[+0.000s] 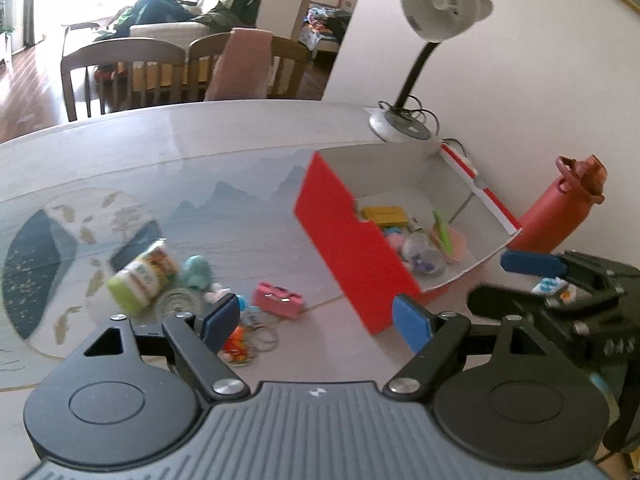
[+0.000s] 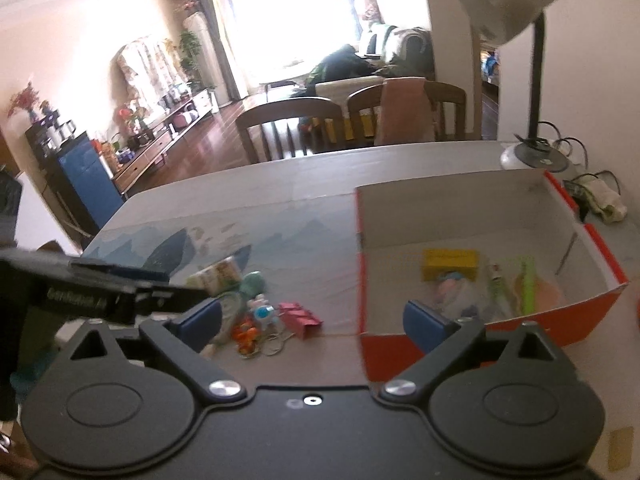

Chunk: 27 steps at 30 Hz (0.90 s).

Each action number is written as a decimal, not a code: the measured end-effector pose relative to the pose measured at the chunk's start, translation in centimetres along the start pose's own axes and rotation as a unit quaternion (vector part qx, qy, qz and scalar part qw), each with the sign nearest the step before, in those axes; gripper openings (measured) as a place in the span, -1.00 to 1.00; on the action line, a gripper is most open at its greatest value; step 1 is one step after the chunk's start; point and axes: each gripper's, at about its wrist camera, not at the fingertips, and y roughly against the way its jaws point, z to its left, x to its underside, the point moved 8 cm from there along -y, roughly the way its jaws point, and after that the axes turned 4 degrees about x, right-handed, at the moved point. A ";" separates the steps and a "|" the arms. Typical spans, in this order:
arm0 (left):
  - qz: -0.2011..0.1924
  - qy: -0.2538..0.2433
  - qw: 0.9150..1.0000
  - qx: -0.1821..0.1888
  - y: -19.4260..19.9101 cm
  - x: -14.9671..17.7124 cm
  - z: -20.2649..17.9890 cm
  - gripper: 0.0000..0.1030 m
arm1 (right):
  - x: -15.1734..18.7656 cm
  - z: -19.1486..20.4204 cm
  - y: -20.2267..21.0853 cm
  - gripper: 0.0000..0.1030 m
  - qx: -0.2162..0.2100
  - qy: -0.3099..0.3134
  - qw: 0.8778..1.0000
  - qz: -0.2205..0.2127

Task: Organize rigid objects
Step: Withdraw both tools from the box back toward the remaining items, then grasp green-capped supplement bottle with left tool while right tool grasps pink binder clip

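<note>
— What are your two tools doing right now?

— My left gripper (image 1: 316, 322) is spread wide with nothing between its blue pads, held above the table (image 1: 240, 148). My right gripper (image 2: 314, 320) is spread just as wide and empty too. From the left camera I can see the right one off to the side, near the box's front corner.

— Where is the box?

— The red box (image 1: 344, 232) sits open on the right part of the table, white inside. A yellow pack (image 1: 384, 215), a clear round capsule (image 1: 422, 256), a green stick (image 1: 442, 230) and a pink dish (image 1: 458, 246) lie together in its near end.

— And what lies outside it?

— A loose cluster to the left of the box: a labelled can (image 1: 142, 276) on its side, a teal figure (image 1: 198, 272) just beside it, a pink clip (image 1: 278, 299), a small white-and-blue toy (image 2: 262, 312), and some key rings (image 1: 264, 336) with an orange charm. The small pieces are blurred, so I may have the charm wrong.

— Anything else around?

— A desk lamp (image 1: 436, 4) stands behind the box against the wall, and a red water bottle (image 1: 560, 208) stands just right of the box.
</note>
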 end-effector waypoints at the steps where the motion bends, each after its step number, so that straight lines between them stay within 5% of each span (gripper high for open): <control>1: 0.001 0.002 1.000 -0.001 0.2 0.0 0.6 0.65 | 0.2 0.6 -0.2 0.90 -0.001 0.003 1.000 0.003; 6: -0.008 0.015 1.000 -0.008 1.0 0.0 3.6 0.95 | 1.2 2.9 -1.3 0.90 0.005 0.003 1.000 0.014; 14: -0.031 0.017 0.999 -0.034 1.1 0.0 8.1 0.99 | 2.7 5.6 -4.5 0.90 0.037 -0.008 0.999 0.039; 27: -0.007 0.057 0.997 -0.052 -2.8 -0.4 14.6 0.99 | 2.6 5.6 -11.5 0.90 0.127 -0.087 0.986 0.063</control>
